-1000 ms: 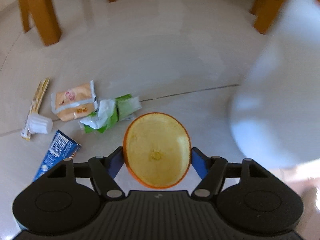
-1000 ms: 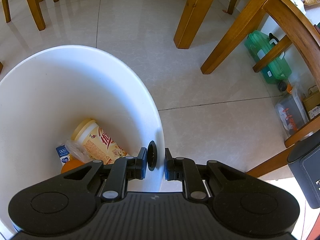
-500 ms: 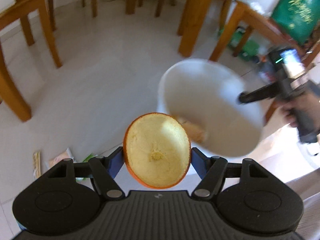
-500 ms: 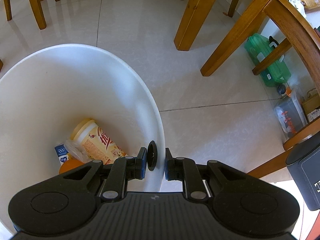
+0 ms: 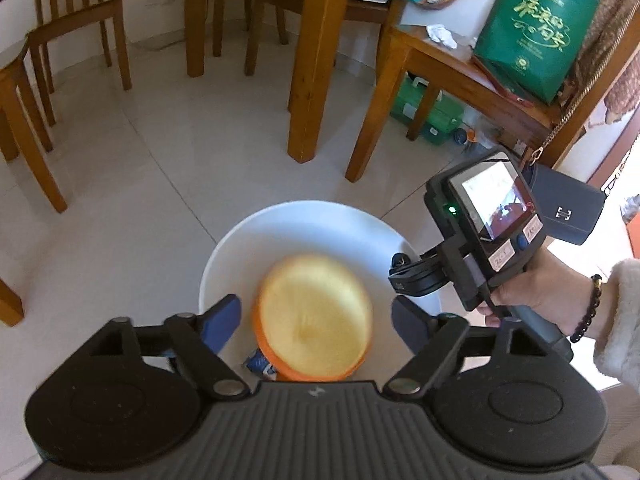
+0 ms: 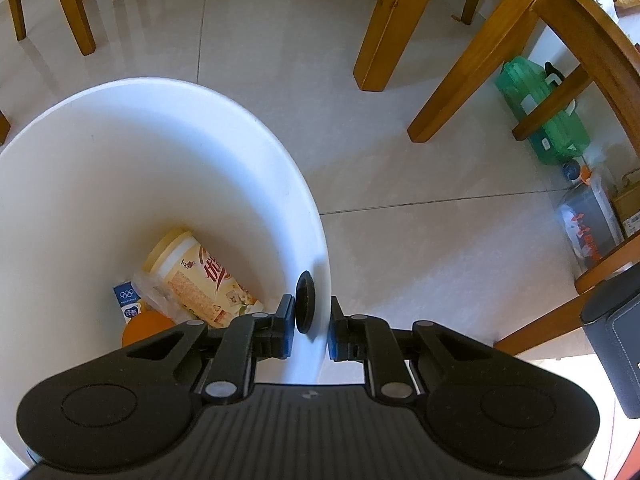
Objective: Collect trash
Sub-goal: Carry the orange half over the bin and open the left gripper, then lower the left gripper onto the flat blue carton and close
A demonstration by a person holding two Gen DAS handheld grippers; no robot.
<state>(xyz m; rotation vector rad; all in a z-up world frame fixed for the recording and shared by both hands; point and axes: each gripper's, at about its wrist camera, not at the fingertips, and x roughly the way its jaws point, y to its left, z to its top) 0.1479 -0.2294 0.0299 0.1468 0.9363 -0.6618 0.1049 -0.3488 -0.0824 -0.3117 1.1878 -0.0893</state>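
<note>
Tongs on the left (image 5: pixel 316 316) are opening, dropping the light, stiff orange peel (image 5: pixel 314 322) into the bin (image 5: pixel 320 220), whose thin rim the right tongs (image 6: pixel 311 316) are pinching.

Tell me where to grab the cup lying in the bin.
Probably across the cup's round body, mid-length, coming straight down through the bin's open mouth. It lies on its side, so the lid end gives no easy hold, and the bin wall blocks any sideways approach.
</note>
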